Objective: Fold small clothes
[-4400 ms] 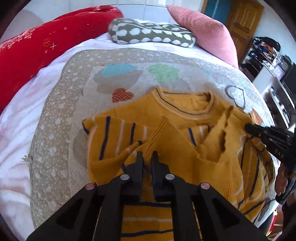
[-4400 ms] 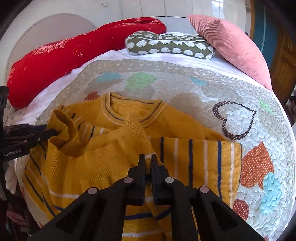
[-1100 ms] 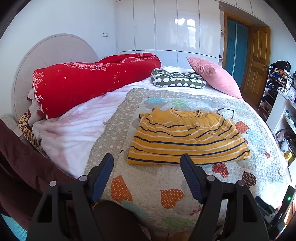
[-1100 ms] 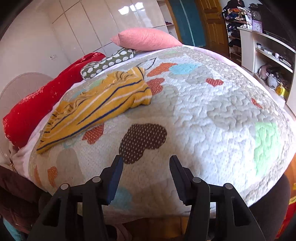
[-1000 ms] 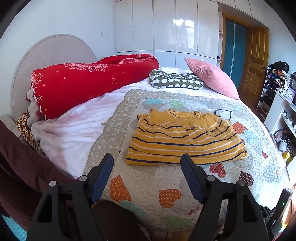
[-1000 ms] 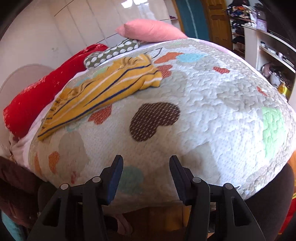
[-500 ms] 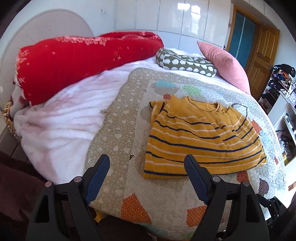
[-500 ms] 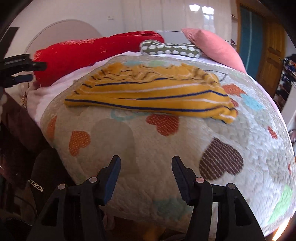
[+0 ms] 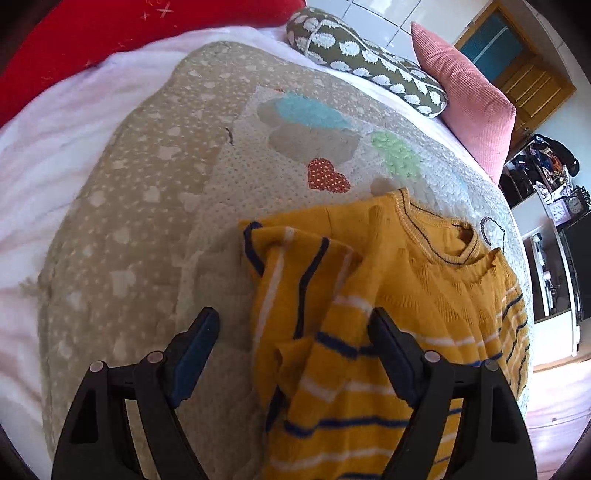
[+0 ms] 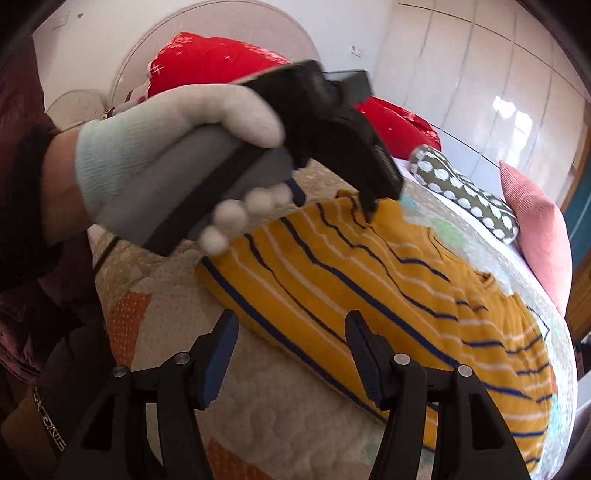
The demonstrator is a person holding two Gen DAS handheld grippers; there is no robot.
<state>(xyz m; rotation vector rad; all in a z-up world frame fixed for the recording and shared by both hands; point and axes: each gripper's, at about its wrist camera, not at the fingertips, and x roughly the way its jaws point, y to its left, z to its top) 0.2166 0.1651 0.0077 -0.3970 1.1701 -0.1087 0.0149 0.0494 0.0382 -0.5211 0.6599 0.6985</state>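
A mustard sweater (image 9: 424,295) with navy and white stripes lies flat on the quilt, its sleeves folded in. My left gripper (image 9: 293,321) hangs open just over its left edge, where the folded sleeve lies below the gap; the pads do not press on it. In the right wrist view the sweater (image 10: 369,295) runs across the middle. My right gripper (image 10: 291,321) hovers at its near striped hem, jaws opening, with nothing gripped. A white-gloved hand (image 10: 166,147) holds the left gripper (image 10: 336,201) over the sweater's far corner.
The heart-patterned quilt (image 9: 147,221) covers the bed. A red duvet (image 9: 92,33), a green patterned bolster (image 9: 362,55) and a pink pillow (image 9: 469,107) lie at the head. Shelves and a wooden door (image 9: 532,85) stand at the right. A person's dark sleeve (image 10: 33,240) fills the left.
Both grippers have closed in on the sweater from the bed's foot. The left one dropped over the sweater's left edge. The right one swung round to the hem, and the gloved hand came into its view.
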